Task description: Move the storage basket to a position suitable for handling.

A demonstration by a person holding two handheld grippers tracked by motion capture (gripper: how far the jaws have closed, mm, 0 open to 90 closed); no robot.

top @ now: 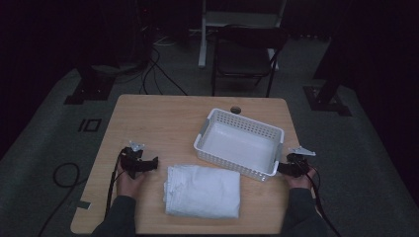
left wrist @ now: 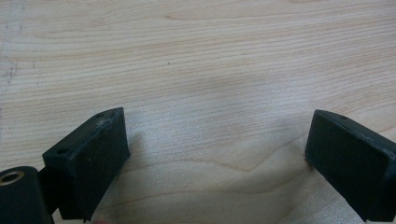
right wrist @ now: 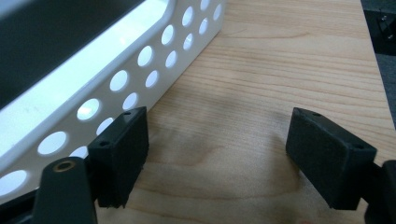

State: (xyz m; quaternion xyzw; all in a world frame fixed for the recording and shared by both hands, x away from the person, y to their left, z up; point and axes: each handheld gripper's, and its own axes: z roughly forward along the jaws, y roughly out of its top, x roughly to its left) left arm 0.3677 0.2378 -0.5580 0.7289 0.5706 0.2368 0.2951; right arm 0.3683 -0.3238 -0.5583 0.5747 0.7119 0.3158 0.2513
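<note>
Your forearms in dark sleeves come in from the near edge of the light wooden table [top: 163, 118]; your left hand [top: 129, 181] rests low on the tabletop at the left, holding the left black two-jaw gripper [top: 153, 162] pointed toward the middle of the table; your right hand [top: 298, 177] sits at the near right edge, holding the right black two-jaw gripper [top: 279, 168] aimed at the near right corner of the white perforated plastic basket [top: 269, 129].

Between your hands, nearest you, lies the folded white cloth [top: 203, 190], flat on the table; its left edge is near the left gripper but apart from it; just beyond its far right corner stands the basket, set at an angle, with nothing showing inside it. Farther off, beyond the table, a dark folding chair [top: 244, 54] stands on the grey floor, with black cables [top: 158, 74] trailing to its left.

In the left gripper view its jaws stand wide apart over bare wood, gripping nothing; in the right gripper view that gripper [right wrist: 217, 149] also has its jaws spread wide and holding nothing; its left jaw sits right against the basket's holed wall [right wrist: 140, 65], though whether it touches I cannot tell; its other jaw hangs over bare table.
</note>
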